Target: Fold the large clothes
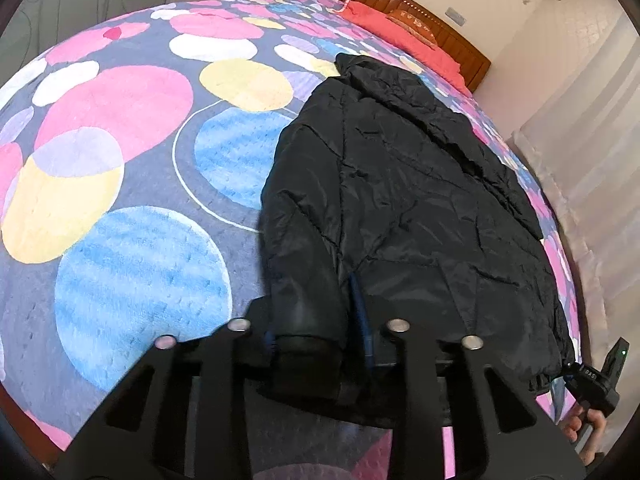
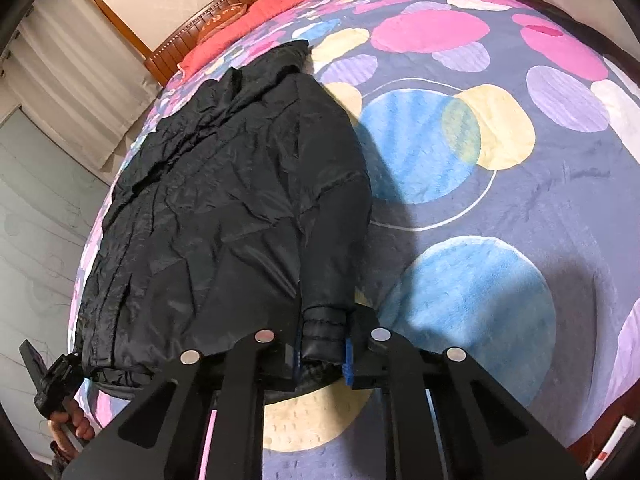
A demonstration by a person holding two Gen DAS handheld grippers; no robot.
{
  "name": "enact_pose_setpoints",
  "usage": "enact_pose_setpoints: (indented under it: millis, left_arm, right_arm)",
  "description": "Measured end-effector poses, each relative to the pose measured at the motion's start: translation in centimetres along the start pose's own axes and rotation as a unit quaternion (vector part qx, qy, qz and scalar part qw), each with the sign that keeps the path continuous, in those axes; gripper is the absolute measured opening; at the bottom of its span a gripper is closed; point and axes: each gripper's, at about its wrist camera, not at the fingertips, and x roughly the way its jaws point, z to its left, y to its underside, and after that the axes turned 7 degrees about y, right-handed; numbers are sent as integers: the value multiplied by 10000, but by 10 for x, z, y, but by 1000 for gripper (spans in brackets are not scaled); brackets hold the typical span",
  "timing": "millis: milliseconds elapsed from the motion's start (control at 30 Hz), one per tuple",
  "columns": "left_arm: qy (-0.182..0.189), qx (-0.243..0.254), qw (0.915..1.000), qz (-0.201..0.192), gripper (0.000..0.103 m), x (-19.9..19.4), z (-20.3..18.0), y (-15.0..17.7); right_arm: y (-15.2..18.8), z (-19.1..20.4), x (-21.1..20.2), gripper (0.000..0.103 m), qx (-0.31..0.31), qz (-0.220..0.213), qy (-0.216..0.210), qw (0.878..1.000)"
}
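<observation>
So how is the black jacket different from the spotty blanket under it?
The jacket is plain black; the blanket has pink, blue, yellow and white circles. The jacket looks shiny and crinkled; the blanket looks fuzzy and smooth. The jacket's cuffs are pinched by the left gripper and the right gripper; nothing holds the blanket. Both are cloth, lying spread out.
</observation>
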Motion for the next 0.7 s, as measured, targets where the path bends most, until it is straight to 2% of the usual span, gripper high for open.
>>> enact_pose_setpoints:
  millis: [133, 400, 700]
  left_arm:
    - [162, -6, 9998, -114, 14, -12, -3, 1]
    - [551, -207, 9975, -391, 12, -46, -6, -2]
    - [762, 196, 9923, -959, 11, -68, -41, -53]
  right_arm:
    - [2, -2, -8, 13, 101, -14, -243, 9997]
    - [3, -9, -28, 12, 441, -12, -868, 9952]
    - [-41, 28, -38, 12, 316, -239, -1641, 9856]
